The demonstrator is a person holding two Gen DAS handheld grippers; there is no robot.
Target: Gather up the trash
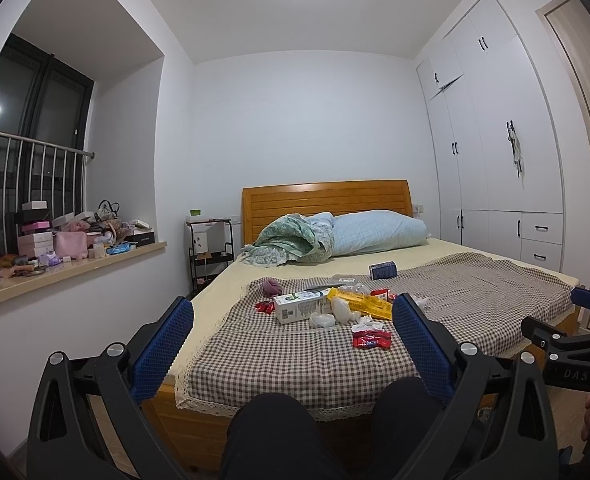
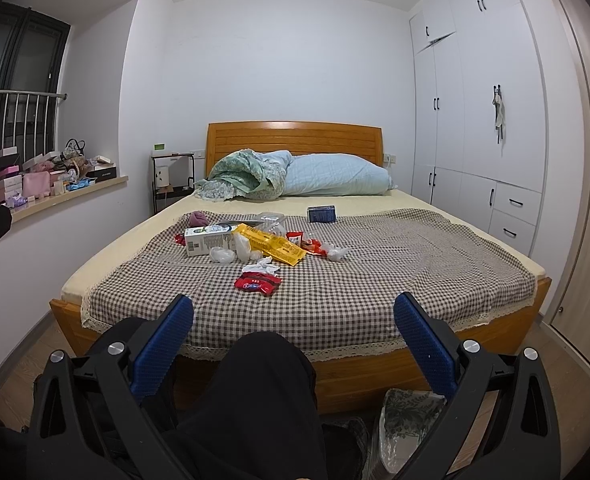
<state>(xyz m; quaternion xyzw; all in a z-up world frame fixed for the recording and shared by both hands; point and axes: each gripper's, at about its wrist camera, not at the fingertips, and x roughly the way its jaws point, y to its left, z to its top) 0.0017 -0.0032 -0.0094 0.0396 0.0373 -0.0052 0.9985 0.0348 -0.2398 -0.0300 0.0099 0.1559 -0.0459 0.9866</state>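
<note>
Judging from how things lie, nothing has been collected yet: the trash (image 2: pixel 255 248) is all spread on the checked cloth (image 2: pixel 375 280) toward the middle of the bed (image 2: pixel 435 368), nearer its left edge than its right. In that cluster a white carton (image 2: pixel 211 240), a yellow wrapper (image 2: pixel 273 246), crumpled tissues (image 2: pixel 223 255) and red wrappers (image 2: pixel 257 282) can be made out, with a blue box (image 2: pixel 321 213) apart from them toward the head end and a purple lump (image 2: pixel 198 219) near the cloth's far left corner. The nearest piece is the red wrapper, closest to the foot edge.

The left gripper (image 1: pixel 293 312) and the right gripper (image 2: pixel 293 312) are both held short of the foot of the bed, fingers wide apart and empty, so every piece is left to be picked up.

A bin or bag is not clearly seen. At the lower right of the right wrist view a patterned thing with clear plastic (image 2: pixel 411 424) lies on the floor, but it is cut off by the gripper and what it is cannot be told. A clear plastic item behind the yellow wrapper is hard to make out. The floor beside the bed is largely hidden by dark clothed knees (image 2: pixel 263 400). The clutter on the window sill (image 2: pixel 55 184) is too small to sort into trash or not.
</note>
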